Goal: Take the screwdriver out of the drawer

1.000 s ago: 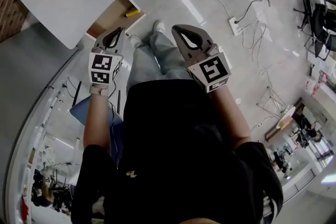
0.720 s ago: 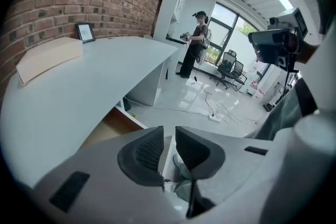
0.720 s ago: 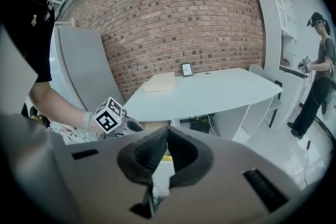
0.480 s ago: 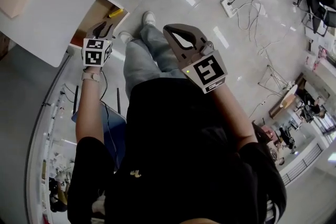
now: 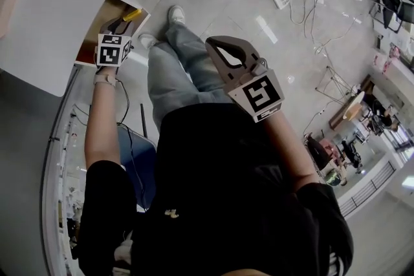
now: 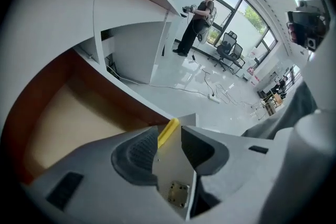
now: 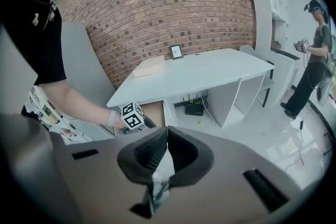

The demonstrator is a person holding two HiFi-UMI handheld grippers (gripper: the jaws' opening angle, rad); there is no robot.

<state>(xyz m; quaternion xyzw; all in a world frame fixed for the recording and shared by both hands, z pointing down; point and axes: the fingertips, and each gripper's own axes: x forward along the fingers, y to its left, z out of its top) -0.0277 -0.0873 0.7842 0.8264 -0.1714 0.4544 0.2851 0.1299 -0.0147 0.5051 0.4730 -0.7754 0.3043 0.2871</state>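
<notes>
My left gripper has come down to the open drawer, its jaws just released wide and empty. The yellow screwdriver lies just ahead of the gap, ready to grab. My right gripper hangs clenched, well apart.

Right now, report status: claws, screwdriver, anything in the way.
Left claw open, jaws just opening, nothing gripped. Right claw shut, empty. Yellow screwdriver in open drawer, dead ahead of the open gap. Nothing blocking it.

Left gripper fingers just opening, nothing gripped, right gripper closed
</notes>
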